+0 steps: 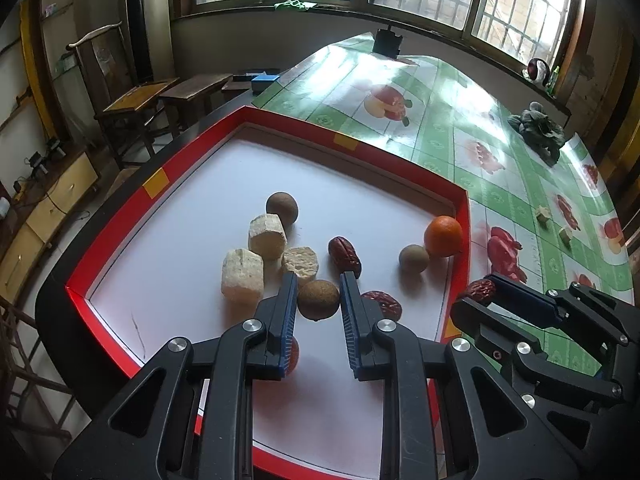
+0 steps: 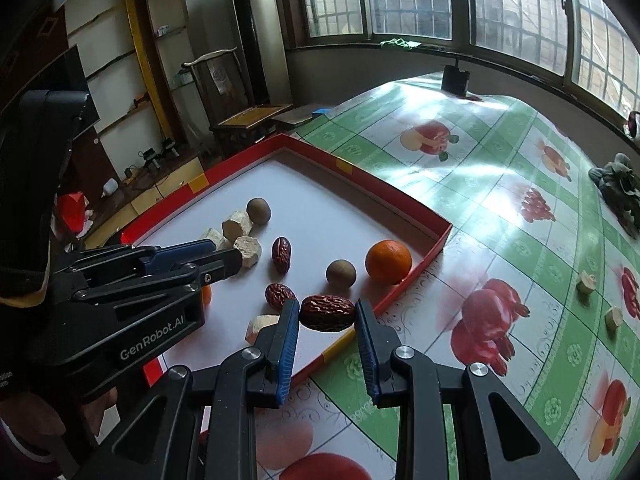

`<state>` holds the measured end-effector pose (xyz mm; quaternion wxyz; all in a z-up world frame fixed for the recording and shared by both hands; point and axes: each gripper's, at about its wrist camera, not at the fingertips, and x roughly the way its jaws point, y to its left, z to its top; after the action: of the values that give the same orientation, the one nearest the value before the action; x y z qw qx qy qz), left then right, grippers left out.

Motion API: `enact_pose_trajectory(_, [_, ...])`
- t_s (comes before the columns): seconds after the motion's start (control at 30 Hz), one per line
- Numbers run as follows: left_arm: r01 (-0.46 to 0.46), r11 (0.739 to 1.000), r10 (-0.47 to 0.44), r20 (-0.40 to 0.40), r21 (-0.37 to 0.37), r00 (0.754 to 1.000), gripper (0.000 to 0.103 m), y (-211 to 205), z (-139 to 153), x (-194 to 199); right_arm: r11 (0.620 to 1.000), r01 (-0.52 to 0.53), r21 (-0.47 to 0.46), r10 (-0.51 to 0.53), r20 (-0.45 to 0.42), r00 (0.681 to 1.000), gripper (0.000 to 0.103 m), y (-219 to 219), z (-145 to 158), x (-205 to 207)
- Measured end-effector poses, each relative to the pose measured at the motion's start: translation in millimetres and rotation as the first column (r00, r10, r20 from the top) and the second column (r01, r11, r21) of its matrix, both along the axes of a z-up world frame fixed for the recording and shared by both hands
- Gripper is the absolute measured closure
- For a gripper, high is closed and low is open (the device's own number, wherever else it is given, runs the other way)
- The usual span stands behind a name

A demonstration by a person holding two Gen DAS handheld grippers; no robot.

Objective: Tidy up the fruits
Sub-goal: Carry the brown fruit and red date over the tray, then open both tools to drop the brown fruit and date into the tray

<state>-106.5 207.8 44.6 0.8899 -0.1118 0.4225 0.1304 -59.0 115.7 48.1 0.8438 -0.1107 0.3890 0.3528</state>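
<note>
A red-rimmed tray (image 1: 200,152) with a white floor holds brown round fruits (image 1: 282,208), pale chunks (image 1: 267,236), red dates (image 1: 344,255) and an orange (image 1: 443,236). My left gripper (image 1: 319,286) is shut on one brown round fruit (image 1: 318,300) over the tray's near part. A second orange (image 1: 294,354) peeks out beneath its left finger. My right gripper (image 2: 327,306) is shut on a wrinkled red date (image 2: 328,313) above the tray's (image 2: 384,190) near right rim. From the left wrist that gripper (image 1: 486,286) shows at the tray's right edge. The left gripper (image 2: 238,256) reaches in from the left.
The tray lies on a green fruit-print tablecloth (image 2: 500,168). Two pale chunks (image 2: 586,282) (image 2: 614,318) lie on the cloth to the right. A dark leafy bundle (image 2: 618,184) sits further back, and a black box (image 2: 455,76) at the far end. Wooden chairs (image 1: 136,104) stand left.
</note>
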Motion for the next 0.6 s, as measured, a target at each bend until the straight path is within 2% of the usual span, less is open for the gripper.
enact_pose_trajectory(0.6, [-0.005, 1.000, 0.005, -0.022, -0.002, 1.000, 0.082, 8, -11, 7, 0.999, -0.039, -0.033, 0.039, -0.019, 0.999, 0.075, 36, -6, 38])
